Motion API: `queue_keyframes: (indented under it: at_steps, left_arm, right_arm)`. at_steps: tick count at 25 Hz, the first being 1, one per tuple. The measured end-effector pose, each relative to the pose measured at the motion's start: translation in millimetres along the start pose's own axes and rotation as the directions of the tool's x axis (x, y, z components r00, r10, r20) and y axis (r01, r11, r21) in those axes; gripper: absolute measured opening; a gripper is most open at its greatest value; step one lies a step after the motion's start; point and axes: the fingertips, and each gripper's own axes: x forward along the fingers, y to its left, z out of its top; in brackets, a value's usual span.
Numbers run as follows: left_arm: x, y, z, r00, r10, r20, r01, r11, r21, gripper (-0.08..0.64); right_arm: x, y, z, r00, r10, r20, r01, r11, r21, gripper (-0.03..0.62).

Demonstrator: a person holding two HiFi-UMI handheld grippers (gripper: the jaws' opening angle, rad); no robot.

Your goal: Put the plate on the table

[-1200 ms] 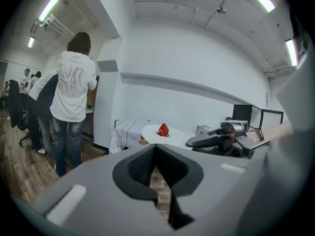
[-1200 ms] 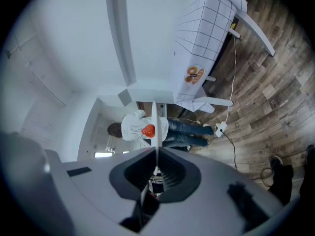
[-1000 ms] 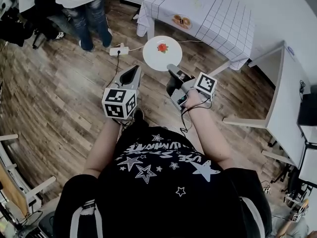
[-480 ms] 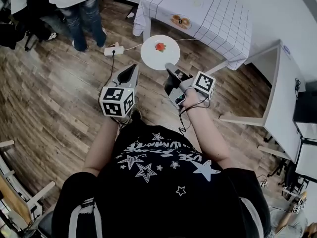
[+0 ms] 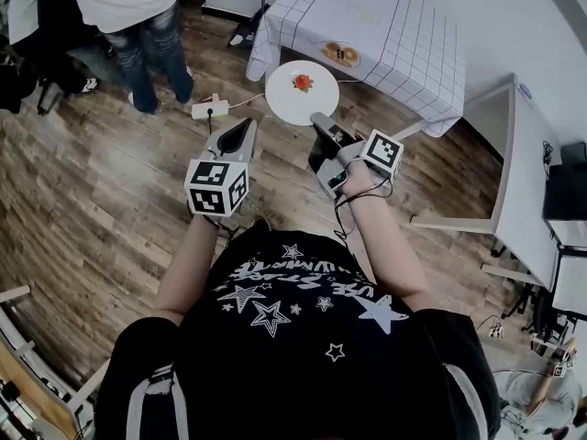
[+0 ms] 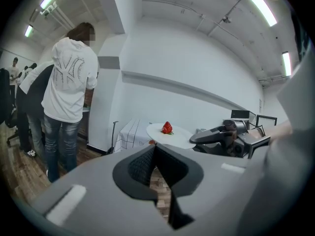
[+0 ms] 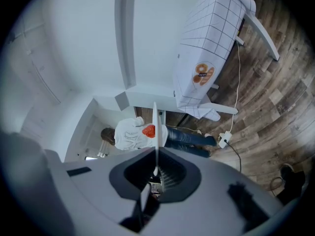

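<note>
The right gripper (image 5: 317,123) (image 7: 155,173) was clamped on the near rim of a white plate (image 5: 288,104) (image 7: 155,113), which its own view showed edge-on as a thin line rising from between the jaws. The plate was carried roughly level in the air over the wooden floor (image 5: 92,191), not on any surface, with a strawberry (image 5: 302,82) (image 7: 148,130) lying near its middle. The left gripper (image 5: 242,127) (image 6: 155,147) hung just beside the right one, apart from the plate, its jaws brought together at the tips with nothing between them; its view showed the plate and strawberry (image 6: 167,127) ahead and the right gripper (image 6: 222,137) off to the side. Beyond the plate stood a table (image 5: 394,35) (image 7: 209,38) under a white checked cloth, its near corner close to the plate's far edge in the head view, with a small dish of round orange pieces (image 5: 341,54) (image 7: 203,74) on it. A white power strip (image 5: 210,109) (image 7: 225,139) lay on the floor left of the plate, and past it stood a person (image 5: 138,12) (image 6: 66,92) in a white top and jeans.
</note>
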Motion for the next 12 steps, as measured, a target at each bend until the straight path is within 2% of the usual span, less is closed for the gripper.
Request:
queue_keyframes:
  at_steps: [7,12]
  left_arm:
    - [3,33,8,1.0,-0.024,-0.004,0.024,1.0,-0.004,0.009]
    - [5,42,11,1.0,-0.021,-0.006,0.021,1.0,-0.022,0.009]
  right_arm:
    - [20,4,-5,0.999,-0.014,0.033,0.014,1.0,-0.001,0.023]
    - [24,5,1,0.998,-0.03,0.047,0.03,1.0,0.01,0.023]
